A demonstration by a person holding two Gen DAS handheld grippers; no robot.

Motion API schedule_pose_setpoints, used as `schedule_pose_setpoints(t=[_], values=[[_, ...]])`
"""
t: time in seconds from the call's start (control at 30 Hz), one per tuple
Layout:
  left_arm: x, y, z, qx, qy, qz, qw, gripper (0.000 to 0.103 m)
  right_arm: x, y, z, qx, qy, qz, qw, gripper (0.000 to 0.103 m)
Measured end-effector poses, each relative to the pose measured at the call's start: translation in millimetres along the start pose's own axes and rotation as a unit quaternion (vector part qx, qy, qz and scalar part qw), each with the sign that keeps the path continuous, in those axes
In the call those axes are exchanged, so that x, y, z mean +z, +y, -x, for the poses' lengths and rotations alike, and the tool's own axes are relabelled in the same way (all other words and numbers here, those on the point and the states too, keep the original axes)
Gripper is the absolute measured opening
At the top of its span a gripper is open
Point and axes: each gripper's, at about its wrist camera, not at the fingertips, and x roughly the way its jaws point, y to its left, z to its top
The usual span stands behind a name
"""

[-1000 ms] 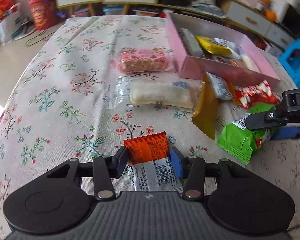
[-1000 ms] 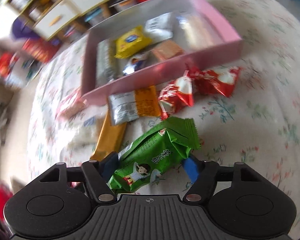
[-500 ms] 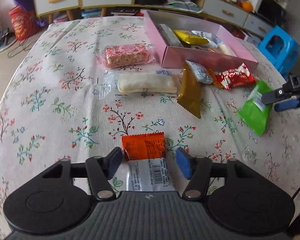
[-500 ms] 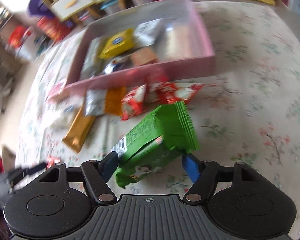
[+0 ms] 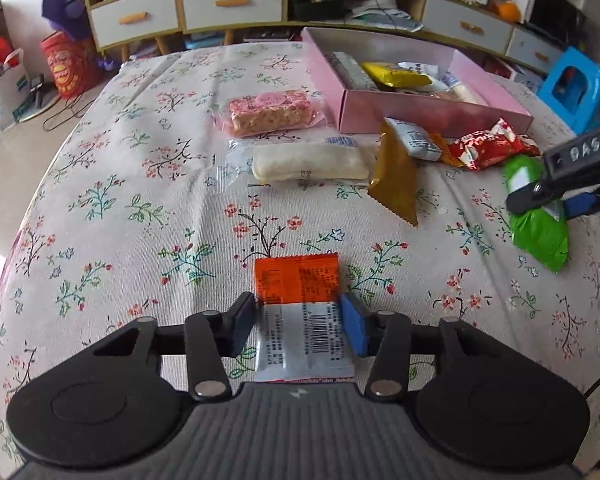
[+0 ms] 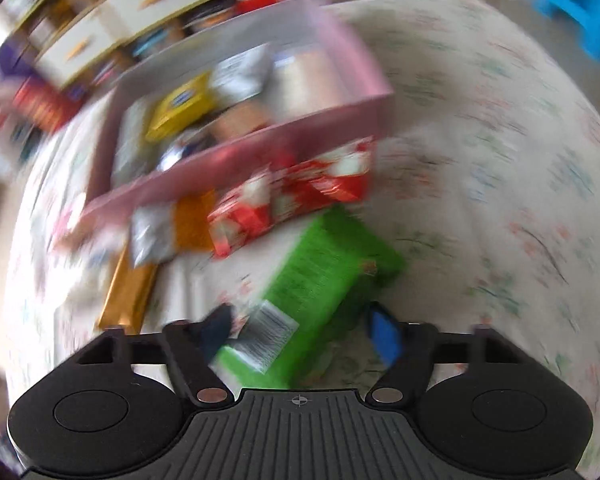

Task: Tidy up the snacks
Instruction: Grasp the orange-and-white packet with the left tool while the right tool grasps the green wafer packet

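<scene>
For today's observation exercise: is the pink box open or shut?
Open. The pink box has no lid on it, and the yellow packet and other wrapped snacks inside show from above.

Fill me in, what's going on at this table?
A person with a gripper in each hand is sorting snacks into the pink box. The left gripper has just been closing, its pads against the orange-and-white packet. The right gripper has been closing around the green packet; blur hides whether it grips. Several snacks lie loose on the floral tablecloth.
</scene>
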Motion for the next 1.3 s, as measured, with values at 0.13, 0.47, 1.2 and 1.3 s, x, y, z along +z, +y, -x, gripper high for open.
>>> schedule_pose_setpoints(t=[0.13, 0.47, 1.2, 1.3], values=[[-5, 2, 3, -0.027, -0.012, -0.025, 0.9993, 0.041, -10, 18, 2, 0.011, 0.014, 0.160, 0.987, 0.054], [-19, 5, 7, -0.030, -0.039, -0.013, 0.9987, 0.055, -56, 6, 8, 0.024, -0.043, 0.172, 0.984, 0.072], [-35, -3, 12, 0.001, -0.071, -0.012, 0.9974, 0.062, -84, 2, 0, 0.005, -0.150, 0.193, 0.970, 0.100], [-34, -4, 13, 0.001, -0.073, -0.014, 0.9972, 0.049, -80, 3, 2, 0.009, -0.155, 0.189, 0.970, 0.090]])
